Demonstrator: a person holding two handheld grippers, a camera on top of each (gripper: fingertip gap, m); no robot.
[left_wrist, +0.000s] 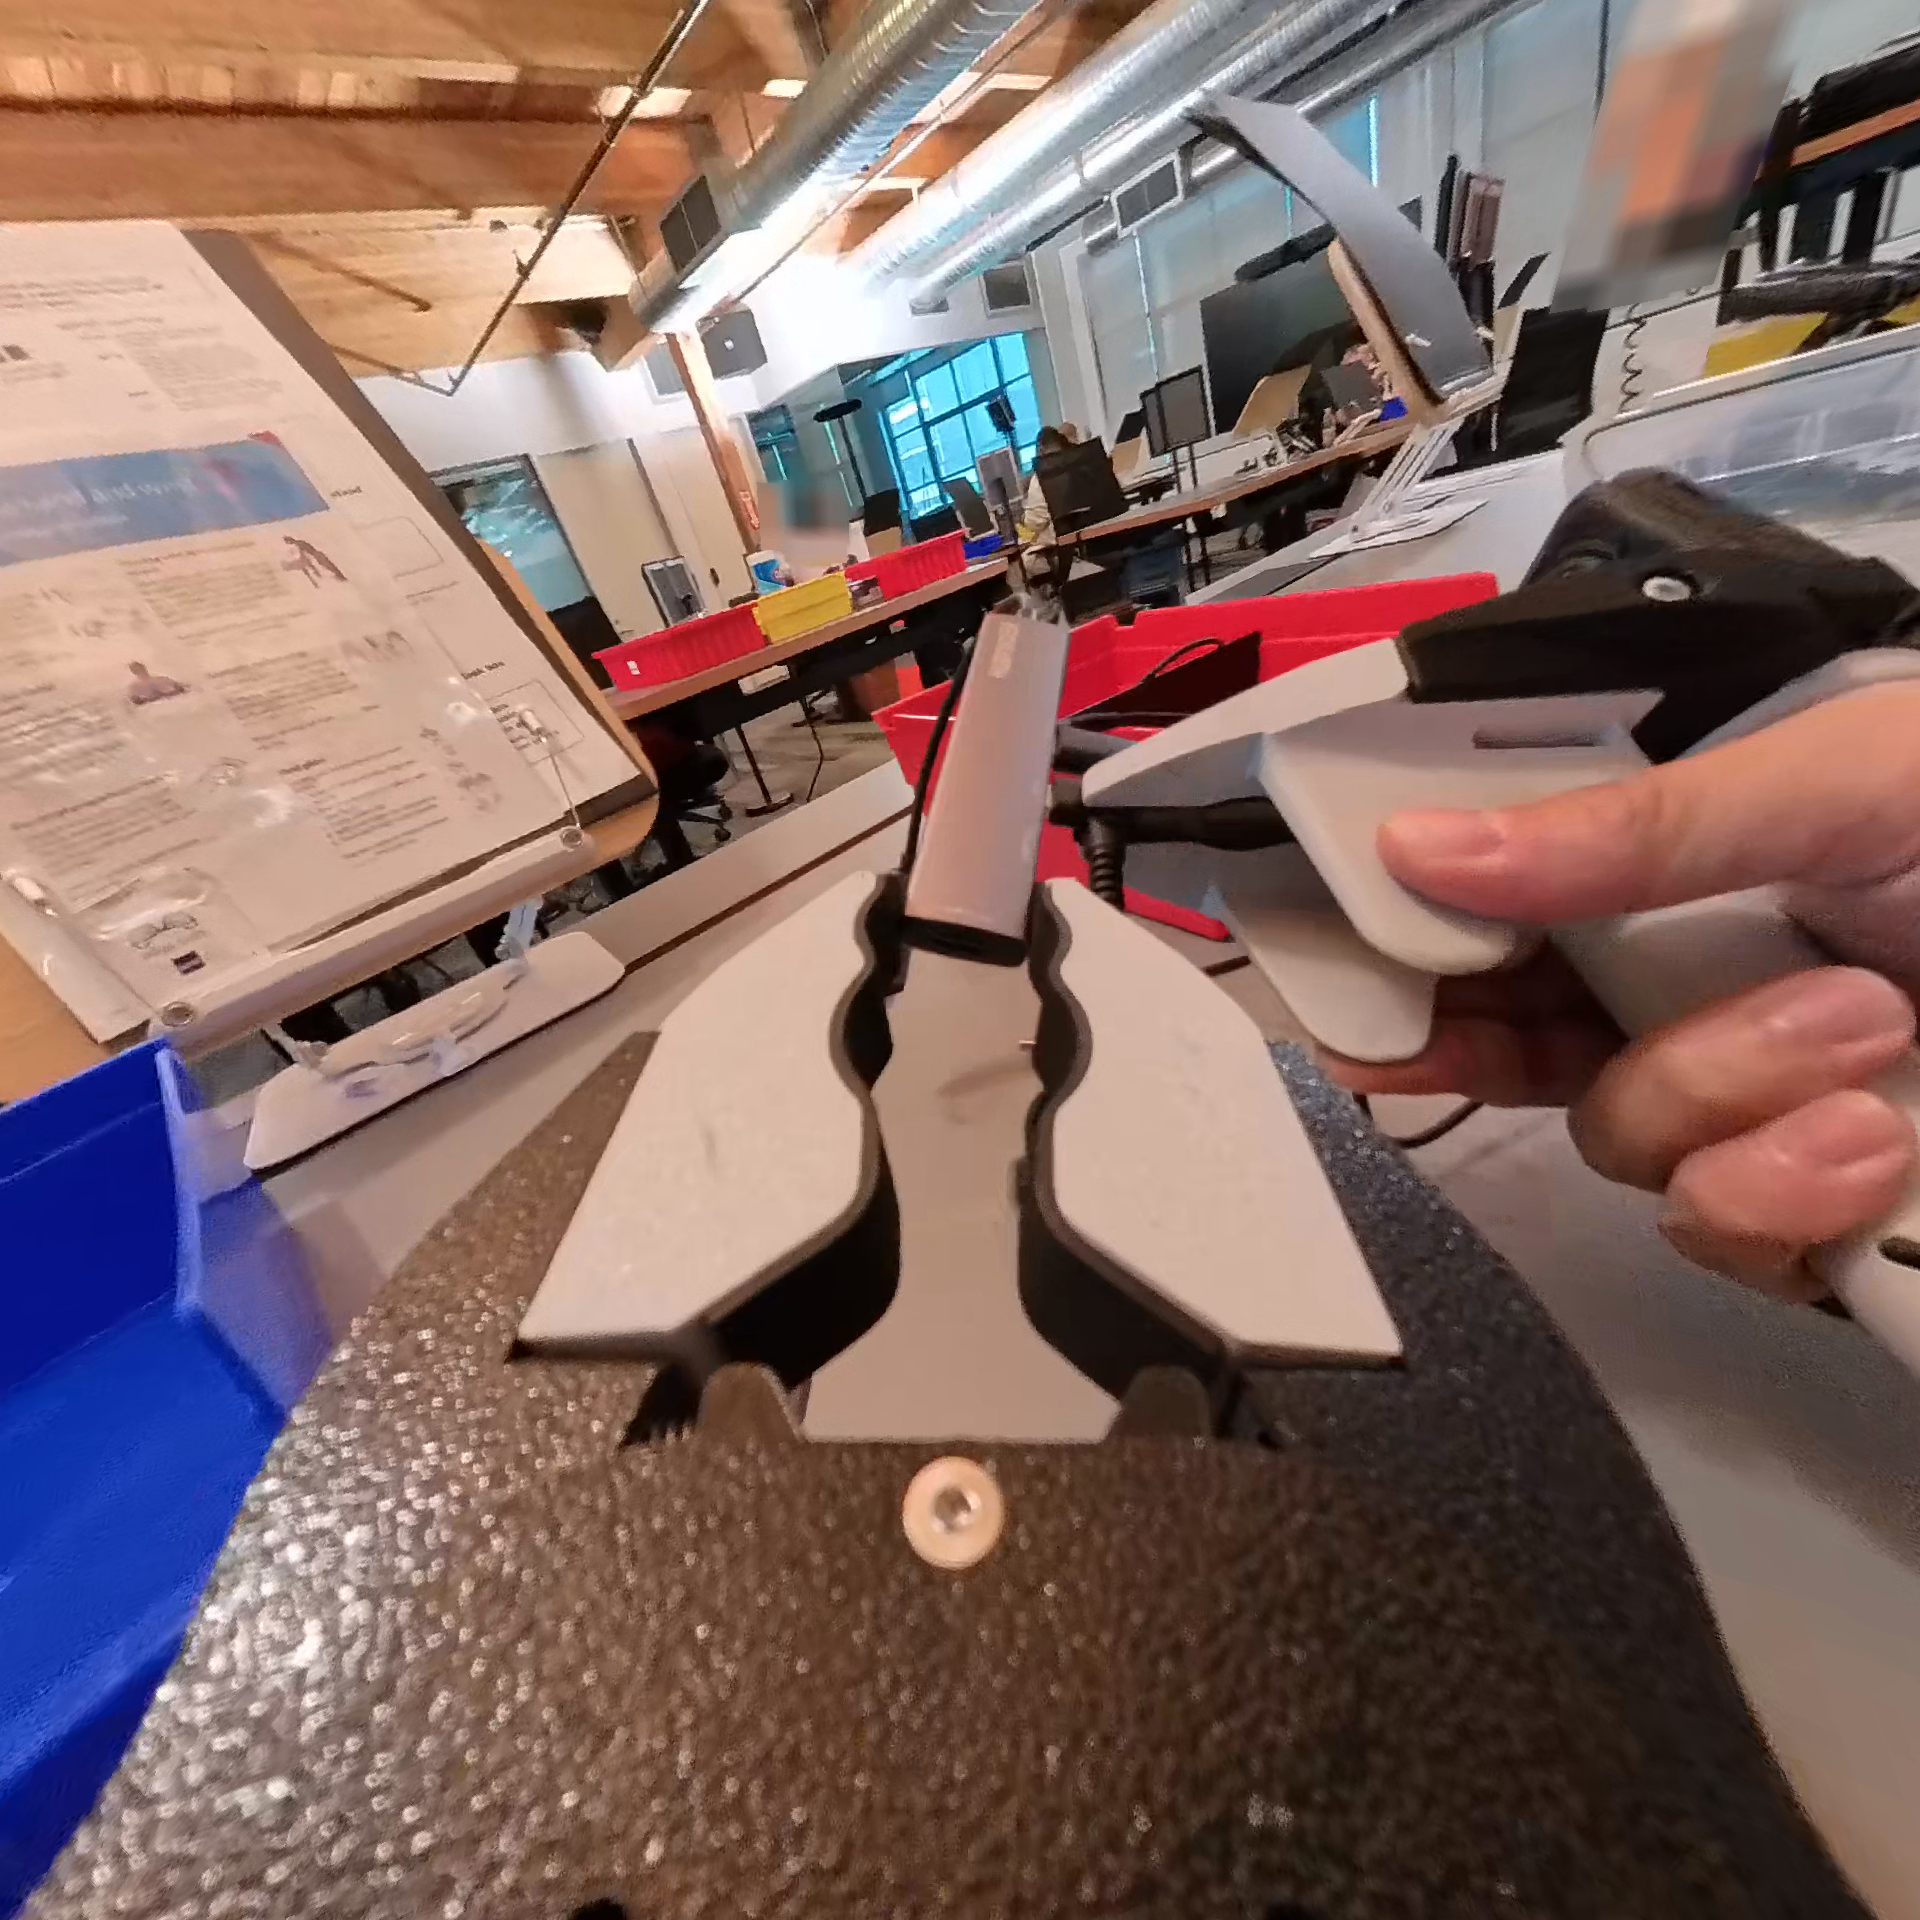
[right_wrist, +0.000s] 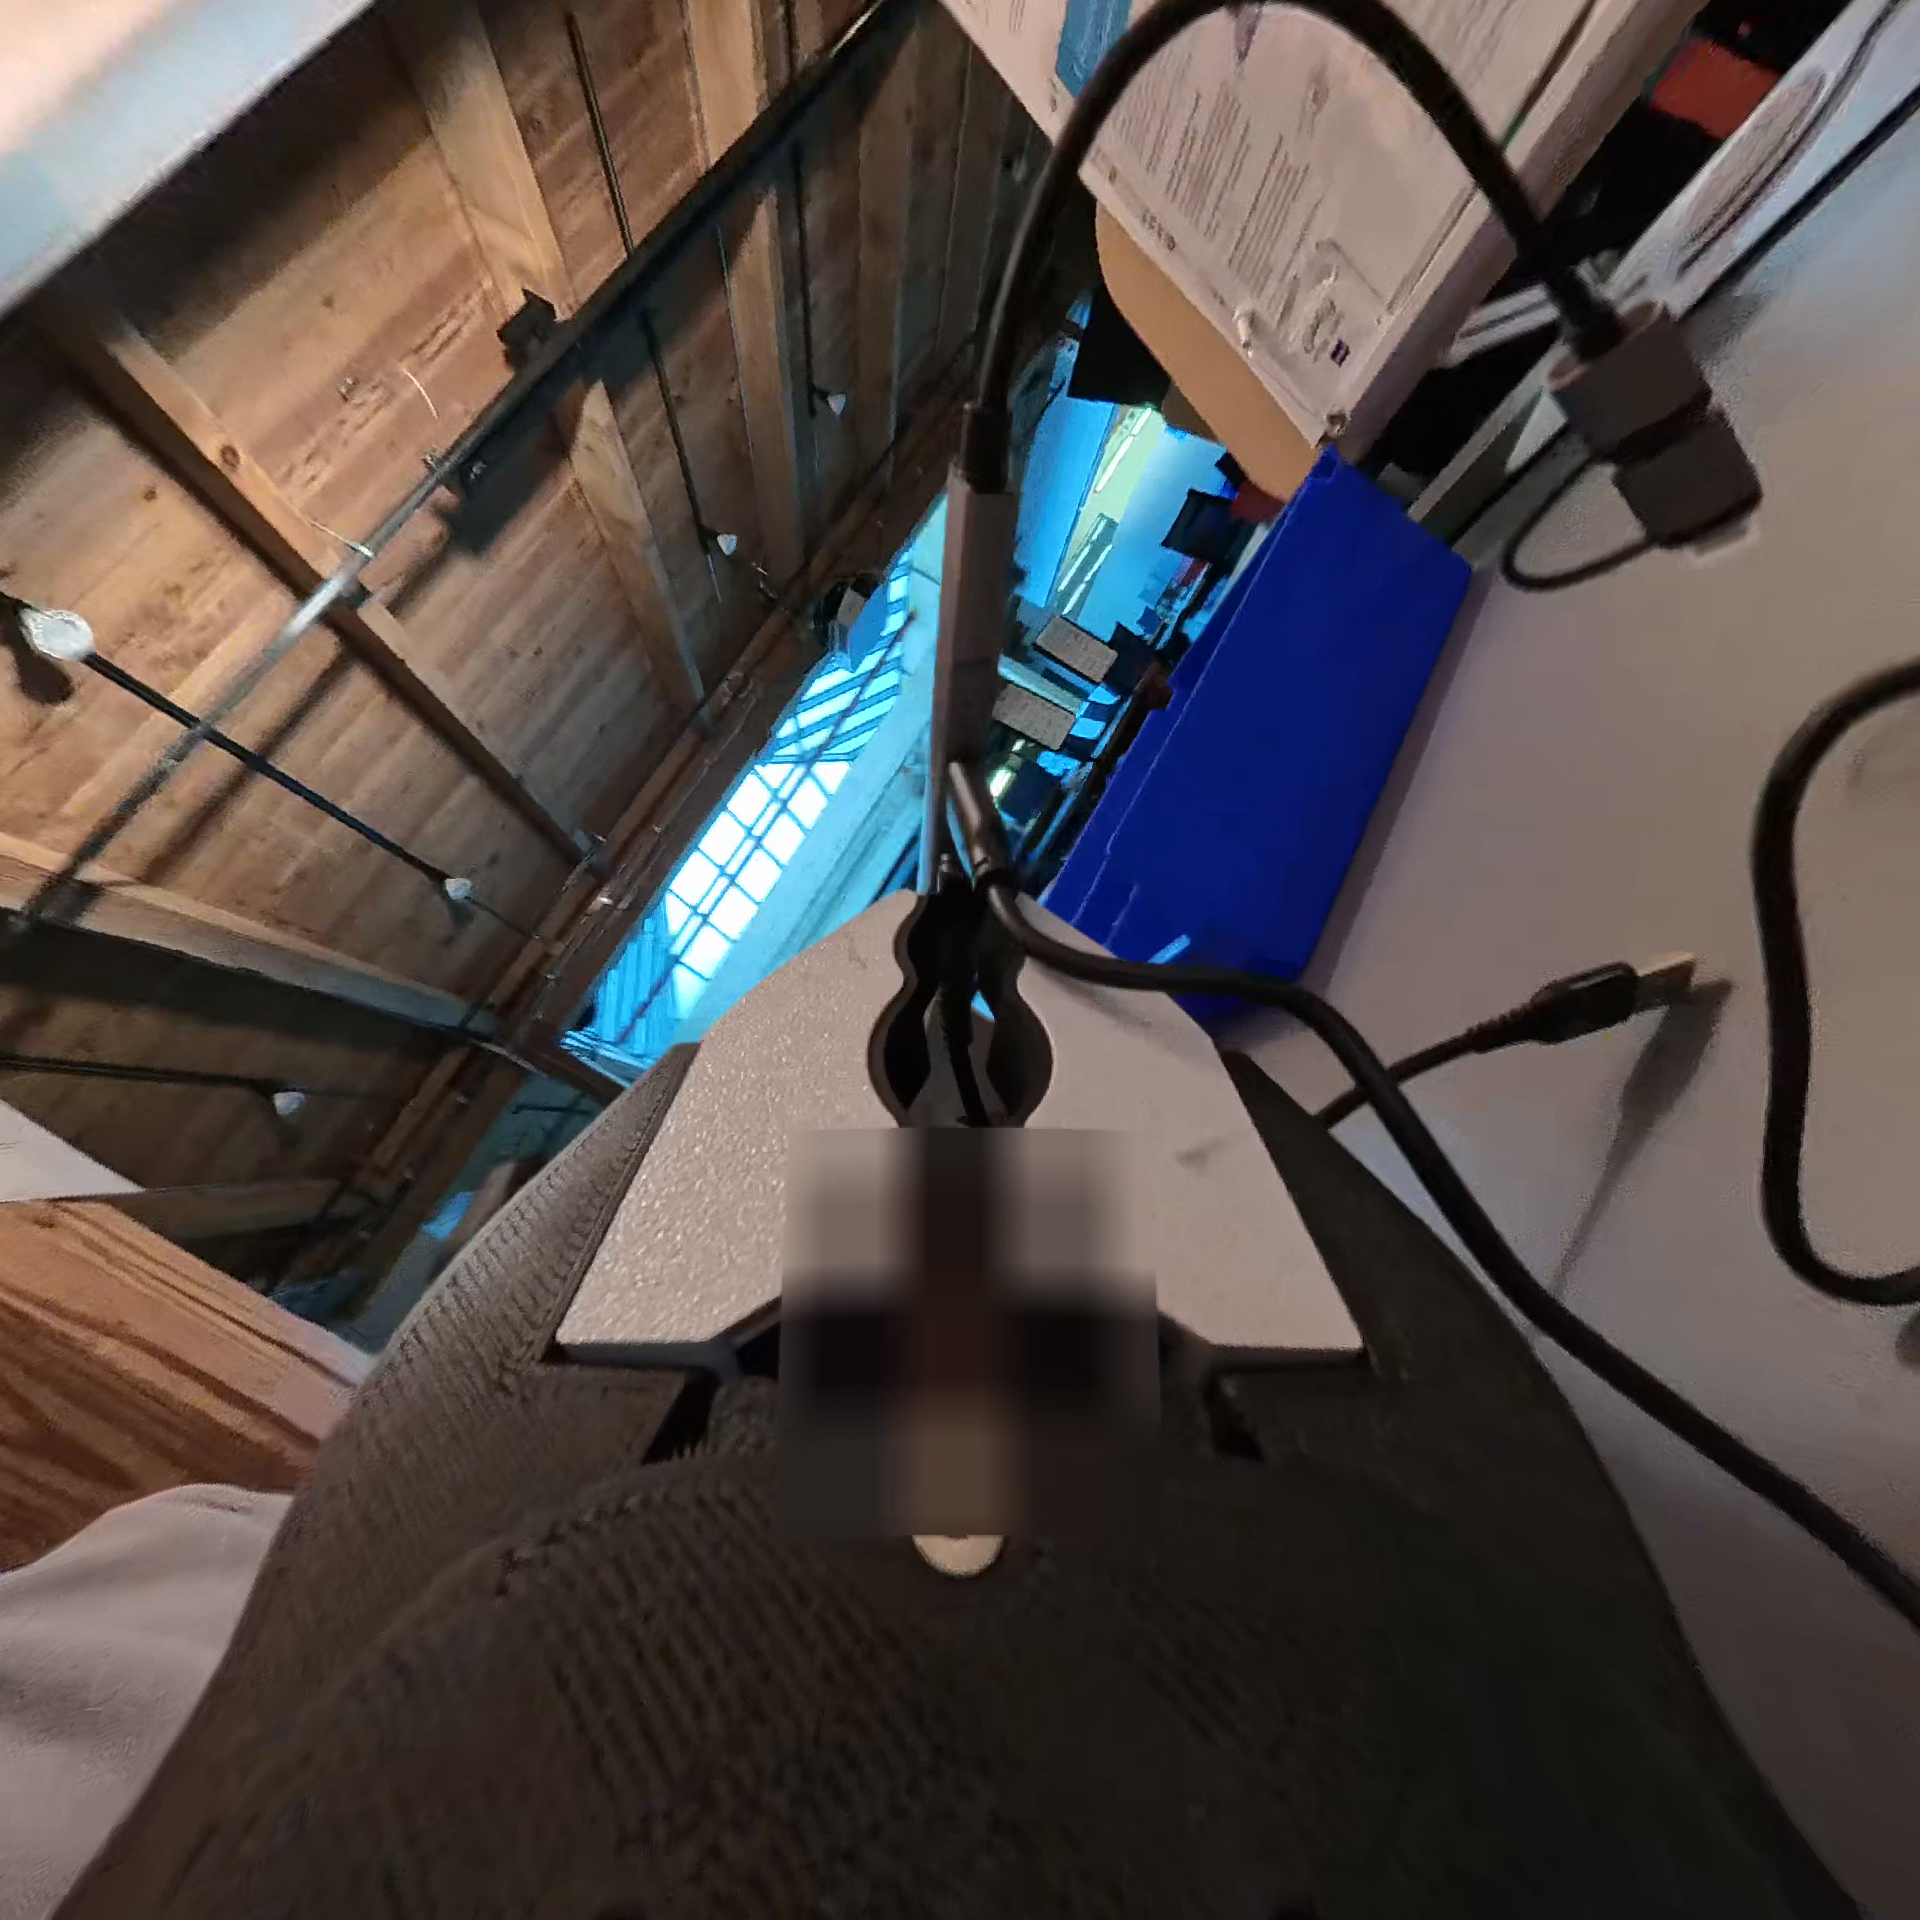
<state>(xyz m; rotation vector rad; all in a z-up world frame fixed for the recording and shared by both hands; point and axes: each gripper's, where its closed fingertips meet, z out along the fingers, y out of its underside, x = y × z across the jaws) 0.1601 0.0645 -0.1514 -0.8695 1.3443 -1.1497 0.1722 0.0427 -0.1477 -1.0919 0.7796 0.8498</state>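
My left gripper (left_wrist: 956, 914) is shut on the lower end of a slim grey hub (left_wrist: 987, 769) and holds it upright above the grey table (left_wrist: 1714, 1455). The right gripper (left_wrist: 1101, 795), held by a hand (left_wrist: 1714, 987), points at the hub's right side. In the right wrist view my right gripper (right_wrist: 961, 920) is shut on the plug of a black cable (right_wrist: 1351, 1049), right against the hub (right_wrist: 971, 582), seen edge-on. The hub's own cable (right_wrist: 1195, 31) loops over to a grey connector (right_wrist: 1652, 447) on the table.
A blue bin (left_wrist: 114, 1351) stands close on the left, also in the right wrist view (right_wrist: 1247, 748). A document stand (left_wrist: 260, 644) is behind it. A red bin (left_wrist: 1299, 634) with cables stands behind the hub. A loose plug (right_wrist: 1662, 982) and cable lie on the table (right_wrist: 1558, 779). Both grippers' tips are close together, under 4 cm apart.
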